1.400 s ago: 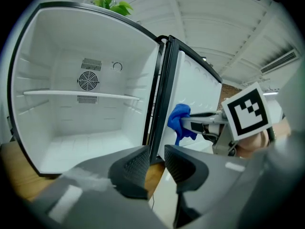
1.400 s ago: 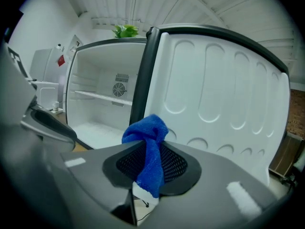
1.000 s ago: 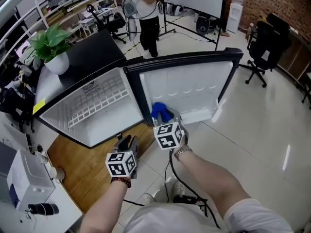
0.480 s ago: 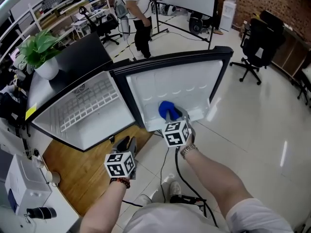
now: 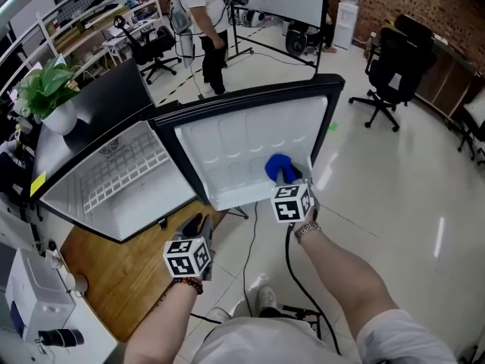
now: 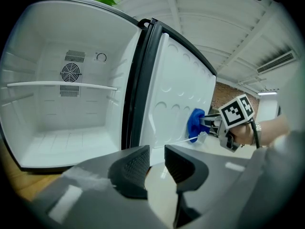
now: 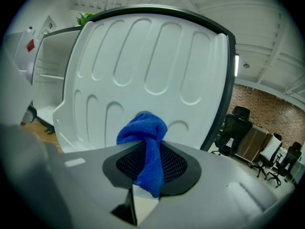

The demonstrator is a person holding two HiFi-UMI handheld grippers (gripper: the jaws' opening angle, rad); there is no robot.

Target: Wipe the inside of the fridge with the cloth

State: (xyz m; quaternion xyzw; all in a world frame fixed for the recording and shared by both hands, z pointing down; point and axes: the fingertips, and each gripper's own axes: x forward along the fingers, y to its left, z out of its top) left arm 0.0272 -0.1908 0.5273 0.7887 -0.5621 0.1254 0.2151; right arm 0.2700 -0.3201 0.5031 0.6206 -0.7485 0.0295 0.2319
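From the head view, pinching the cloth (image 5: 278, 166) in the right gripper (image 5: 287, 177) against the right of the open door (image 5: 227, 154); from the left gripper view, left gripper (image 6: 156, 157) slightly spread, empty, facing the fridge (image 6: 52, 128); from the right gripper view, clamped on cloth.

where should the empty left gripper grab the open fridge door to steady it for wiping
Likely the fridge door's dark top edge, near its free corner, from above: a thin rim the jaws can straddle. The inner liner is broad and shallow-moulded, and the right gripper holds the blue cloth low on it.
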